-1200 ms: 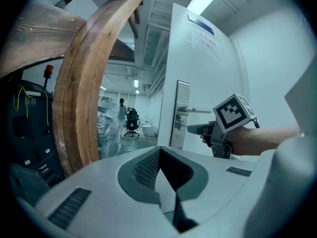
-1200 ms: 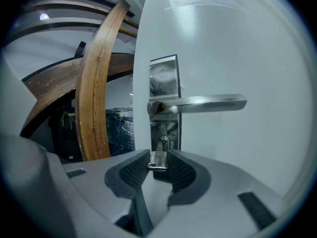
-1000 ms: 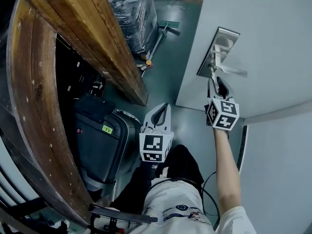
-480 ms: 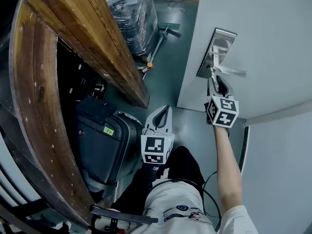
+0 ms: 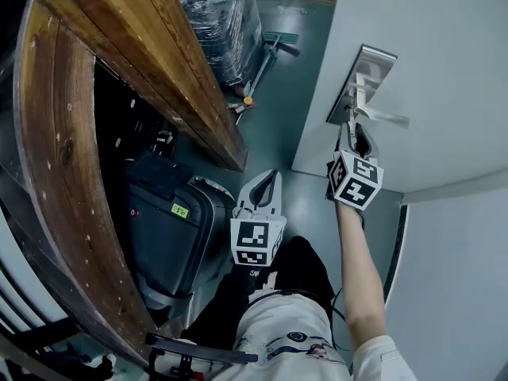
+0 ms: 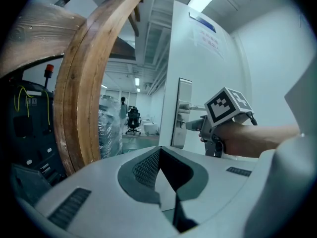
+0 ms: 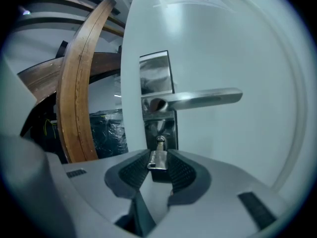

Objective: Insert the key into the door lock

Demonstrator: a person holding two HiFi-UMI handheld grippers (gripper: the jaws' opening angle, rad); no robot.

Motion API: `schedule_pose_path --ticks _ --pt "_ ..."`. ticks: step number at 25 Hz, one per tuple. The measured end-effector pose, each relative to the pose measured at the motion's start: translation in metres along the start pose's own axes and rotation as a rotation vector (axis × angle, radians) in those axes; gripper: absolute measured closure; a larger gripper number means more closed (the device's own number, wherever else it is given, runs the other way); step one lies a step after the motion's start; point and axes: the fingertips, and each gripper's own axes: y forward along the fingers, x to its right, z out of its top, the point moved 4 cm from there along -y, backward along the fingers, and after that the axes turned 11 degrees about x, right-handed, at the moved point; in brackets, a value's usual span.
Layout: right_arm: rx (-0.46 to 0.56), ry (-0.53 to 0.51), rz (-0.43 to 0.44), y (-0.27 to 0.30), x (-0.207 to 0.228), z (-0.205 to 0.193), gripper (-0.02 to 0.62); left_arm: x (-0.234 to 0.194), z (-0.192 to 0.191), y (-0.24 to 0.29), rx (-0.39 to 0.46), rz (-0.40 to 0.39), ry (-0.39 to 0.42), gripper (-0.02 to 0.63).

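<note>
A white door (image 5: 444,70) carries a steel lock plate (image 5: 361,86) with a lever handle (image 7: 198,99). Below the handle sits the keyhole (image 7: 160,142). My right gripper (image 7: 159,157) is shut on a small metal key (image 7: 158,158), whose blade reaches straight into the keyhole. In the head view the right gripper (image 5: 355,133) points at the plate's lower end. My left gripper (image 5: 268,179) hangs low in front of the person, jaws together with nothing in them, well left of the door. In the left gripper view its tips (image 6: 159,150) face the door edge.
A big curved wooden beam (image 5: 119,46) fills the left side. A black suitcase (image 5: 167,228) stands under it. A wrapped pallet (image 5: 222,22) and a broom (image 5: 266,54) lie on the green floor beyond. The person's knee (image 5: 298,264) is below the grippers.
The right gripper has rolled slightly at the lock while staying at the keyhole with the key. The left gripper has kept still.
</note>
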Motion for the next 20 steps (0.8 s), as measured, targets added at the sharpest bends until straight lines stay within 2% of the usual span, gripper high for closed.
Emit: schedule_pose_path --ticks 4,10,20 --pt "0.016 -0.051 -0.047 0.002 -0.003 0.003 0.477 -0.003 -0.005 0.001 -0.016 0.000 -0.007 0.601" --pt "0.030 -0.036 -0.095 0.012 -0.006 0.000 0.477 -0.009 -0.005 0.005 -0.011 0.005 -0.010 0.601" --pt "0.056 -0.039 -0.114 0.028 -0.005 0.003 0.477 -0.015 -0.008 0.009 -0.021 0.010 -0.010 0.601"
